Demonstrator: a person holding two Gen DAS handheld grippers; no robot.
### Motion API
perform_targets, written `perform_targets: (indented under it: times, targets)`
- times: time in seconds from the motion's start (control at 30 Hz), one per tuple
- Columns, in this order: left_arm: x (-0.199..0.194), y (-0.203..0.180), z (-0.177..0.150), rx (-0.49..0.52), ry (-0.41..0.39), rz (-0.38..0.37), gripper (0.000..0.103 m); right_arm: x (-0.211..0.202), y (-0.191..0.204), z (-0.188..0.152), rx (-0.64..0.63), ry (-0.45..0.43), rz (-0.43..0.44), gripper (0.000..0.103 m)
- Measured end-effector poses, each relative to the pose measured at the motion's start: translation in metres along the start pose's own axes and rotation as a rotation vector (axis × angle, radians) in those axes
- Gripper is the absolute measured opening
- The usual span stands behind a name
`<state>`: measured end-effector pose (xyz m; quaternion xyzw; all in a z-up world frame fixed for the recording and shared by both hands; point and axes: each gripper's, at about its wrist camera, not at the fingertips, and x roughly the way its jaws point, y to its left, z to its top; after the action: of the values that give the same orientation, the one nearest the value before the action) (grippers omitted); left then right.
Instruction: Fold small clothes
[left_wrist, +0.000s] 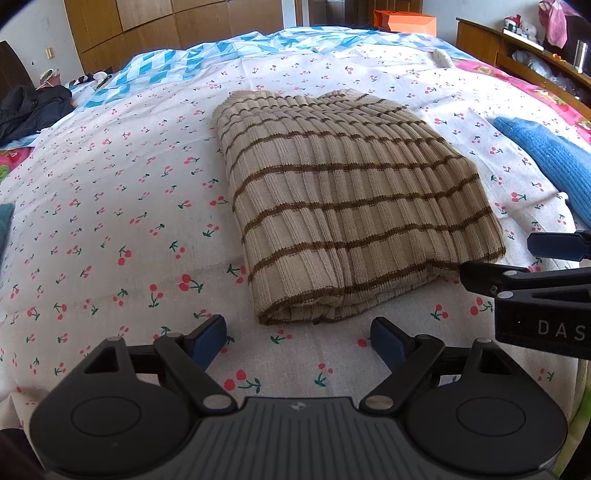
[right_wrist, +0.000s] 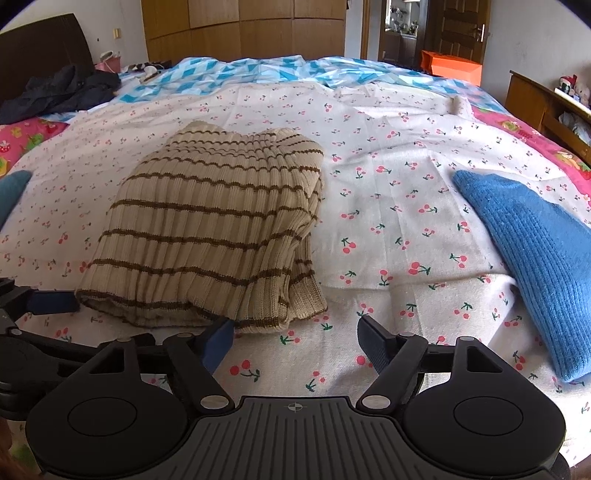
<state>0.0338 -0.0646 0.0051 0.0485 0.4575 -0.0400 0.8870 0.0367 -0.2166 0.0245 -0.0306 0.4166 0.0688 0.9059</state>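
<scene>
Spread over the bed (left_wrist: 110, 206) is a white sheet printed with cherries, with wooden wardrobes behind it. On it lies our striped beige sweater (left_wrist: 343, 206), folded into a thick rectangle, its near edge just ahead of both tools. A blue knit garment (right_wrist: 535, 266) waits to the right, apart from it. Our left gripper (left_wrist: 297, 338) hovers with its jaws wide apart and nothing between them; our right gripper (right_wrist: 295, 341) does the same, its left finger just at the sweater's near corner. We judge this fold finished or nearly so. To do it well, we should check that the loose cuff at the near right corner is tucked and the edges squared, then turn to the blue piece.
</scene>
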Motion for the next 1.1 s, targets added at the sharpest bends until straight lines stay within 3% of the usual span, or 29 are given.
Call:
perform_targets:
  times: [1.1]
  targets:
    - [-0.0084, -0.0058, -0.0032, 0.000, 0.040, -0.010, 0.096, -0.0053, 0.0052, 0.0002, -0.001, 0.031, -0.023, 0.085]
